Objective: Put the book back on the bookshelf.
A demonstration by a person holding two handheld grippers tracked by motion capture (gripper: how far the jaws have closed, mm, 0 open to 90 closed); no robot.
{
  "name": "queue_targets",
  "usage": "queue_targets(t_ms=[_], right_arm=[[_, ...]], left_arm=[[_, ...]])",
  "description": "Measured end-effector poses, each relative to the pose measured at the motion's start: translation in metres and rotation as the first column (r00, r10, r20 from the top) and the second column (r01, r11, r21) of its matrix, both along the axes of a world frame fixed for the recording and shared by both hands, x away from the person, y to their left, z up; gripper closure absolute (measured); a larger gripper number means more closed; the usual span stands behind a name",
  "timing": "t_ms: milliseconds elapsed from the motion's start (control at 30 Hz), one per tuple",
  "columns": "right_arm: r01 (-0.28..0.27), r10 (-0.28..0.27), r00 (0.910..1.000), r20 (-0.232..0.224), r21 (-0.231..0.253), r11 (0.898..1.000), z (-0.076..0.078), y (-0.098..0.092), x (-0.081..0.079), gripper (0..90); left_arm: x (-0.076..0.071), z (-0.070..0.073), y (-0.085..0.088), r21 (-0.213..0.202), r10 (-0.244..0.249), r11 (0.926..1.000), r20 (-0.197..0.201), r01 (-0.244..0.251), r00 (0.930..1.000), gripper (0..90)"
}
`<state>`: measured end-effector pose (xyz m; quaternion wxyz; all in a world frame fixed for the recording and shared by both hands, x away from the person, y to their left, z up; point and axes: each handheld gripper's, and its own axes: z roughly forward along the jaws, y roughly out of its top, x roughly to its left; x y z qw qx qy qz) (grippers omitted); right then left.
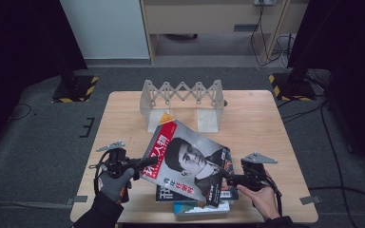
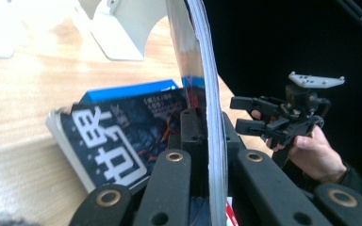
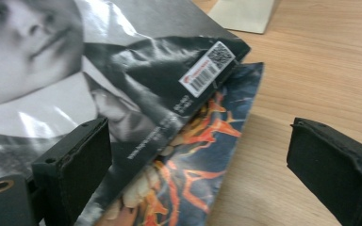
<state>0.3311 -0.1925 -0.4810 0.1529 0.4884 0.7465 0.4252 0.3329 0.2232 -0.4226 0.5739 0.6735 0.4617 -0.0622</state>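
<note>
My left tool (image 1: 140, 163) pinches the glossy portrait-cover magazine (image 1: 185, 159) by one edge; right tool (image 1: 228, 179) gapes open, so the floppy pages could slip.

Landmark: rack (image 1: 183, 102) at table's (image 1: 266, 123) far edge. Magazine (image 1: 185, 161) in front of rack, tilted, over book stack (image 1: 197, 202) at near edge. Left gripper (image 1: 140, 164) at magazine's left edge, clamping it; right gripper (image 1: 225, 180) at its right corner.
</note>
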Motion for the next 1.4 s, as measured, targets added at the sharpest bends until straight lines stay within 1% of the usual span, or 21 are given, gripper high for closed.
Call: queue_targets(t_ms=[33,67,133,167,200,300,367,433,533,567,600,667,867,967,1067,1100,1133,1233,1333,1367,1400], right_arm=[[0.000,0.000,1.0000,0.000,0.000,1.000,0.000,0.000,0.000,7.5],[0.010,-0.010,0.9999,0.002,-0.001,1.000,0.000,-0.004,0.001,7.4],[0.022,-0.022,0.9998,0.004,-0.002,1.000,0.001,-0.008,0.003,7.5],[0.029,-0.029,0.9996,0.003,-0.001,1.000,0.001,-0.010,0.003,7.5],[0.029,-0.029,0.9996,0.003,-0.001,1.000,0.001,-0.010,0.003,7.5],[0.051,-0.051,0.9987,0.011,-0.020,0.999,0.000,-0.019,0.006,7.6],[0.061,-0.061,0.9980,0.014,-0.025,0.998,0.000,-0.023,0.007,7.6],[0.073,-0.072,0.9973,0.010,-0.026,0.997,0.000,-0.026,0.008,7.7],[0.086,-0.086,0.9962,0.011,-0.029,0.996,0.000,-0.030,0.009,7.7],[0.094,-0.093,0.9956,0.014,-0.035,0.995,0.000,-0.034,0.010,7.7],[0.094,-0.093,0.9956,0.014,-0.035,0.995,0.000,-0.034,0.010,7.7],[0.105,-0.105,0.9944,0.014,-0.042,0.994,0.000,-0.037,0.012,7.9],[0.108,-0.108,0.9941,0.011,-0.045,0.993,-0.001,-0.038,0.012,8.1],[0.108,-0.107,0.9942,0.011,-0.045,0.993,-0.001,-0.038,0.013,8.2],[0.107,-0.106,0.9943,0.012,-0.048,0.993,-0.002,-0.039,0.013,8.3],[0.107,-0.106,0.9943,0.012,-0.048,0.993,-0.002,-0.039,0.013,8.3],[0.108,-0.108,0.9942,0.007,-0.048,0.993,-0.002,-0.039,0.013,8.4],[0.108,-0.108,0.9942,0.007,-0.049,0.993,-0.002,-0.039,0.014,8.6],[0.113,-0.113,0.9936,0.006,-0.044,0.993,-0.002,-0.039,0.014,8.7],[0.114,-0.114,0.9935,0.006,-0.045,0.993,-0.002,-0.040,0.014,8.7],[0.114,-0.114,0.9935,0.005,-0.044,0.993,-0.002,-0.041,0.014,8.7]], left_arm=[[0.000,0.000,0.000,0.000,0.000,1.0000,0.000,0.000,1.0000,86.3],[0.001,0.004,0.000,-0.007,-0.001,1.0000,0.008,0.001,1.0000,86.3],[0.002,0.008,-0.001,-0.010,-0.002,0.9999,0.014,0.003,0.9999,86.3],[0.002,0.011,-0.001,-0.007,-0.002,1.0000,0.024,0.003,0.9997,86.4],[0.002,0.011,-0.001,-0.007,-0.002,1.0000,0.024,0.003,0.9997,86.4],[0.004,0.020,-0.004,-0.011,-0.015,0.9998,0.040,0.016,0.9991,86.4],[0.004,0.023,-0.005,-0.012,-0.017,0.9998,0.045,0.017,0.9988,86.4],[0.006,0.030,-0.006,-0.017,-0.013,0.9998,0.060,0.014,0.9981,86.4],[0.007,0.034,-0.007,-0.016,-0.019,0.9997,0.060,0.020,0.9980,86.4],[0.008,0.038,-0.007,-0.006,-0.026,0.9996,0.064,0.026,0.9977,86.4],[0.008,0.038,-0.007,-0.006,-0.026,0.9996,0.064,0.026,0.9977,86.4],[0.010,0.042,-0.008,0.010,-0.034,0.9994,0.076,0.033,0.9965,86.4],[0.012,0.048,-0.012,0.024,-0.031,0.9993,0.089,0.029,0.9955,86.4],[0.015,0.058,-0.012,0.029,-0.026,0.9993,0.110,0.023,0.9936,86.4],[0.016,0.070,-0.012,0.035,-0.024,0.9992,0.139,0.019,0.9901,86.4],[0.016,0.070,-0.012,0.035,-0.024,0.9992,0.139,0.019,0.9901,86.4],[0.016,0.078,-0.013,0.065,-0.021,0.9978,0.157,0.011,0.9873,86.4],[0.017,0.091,-0.014,0.088,-0.015,0.9962,0.181,-0.001,0.9834,86.4],[0.018,0.098,-0.013,0.087,-0.002,0.9961,0.197,-0.015,0.9805,86.4],[0.019,0.105,-0.011,0.086,0.006,0.9959,0.214,-0.025,0.9767,86.4],[0.020,0.108,-0.010,0.082,0.010,0.9962,0.219,-0.029,0.9757,86.4]])
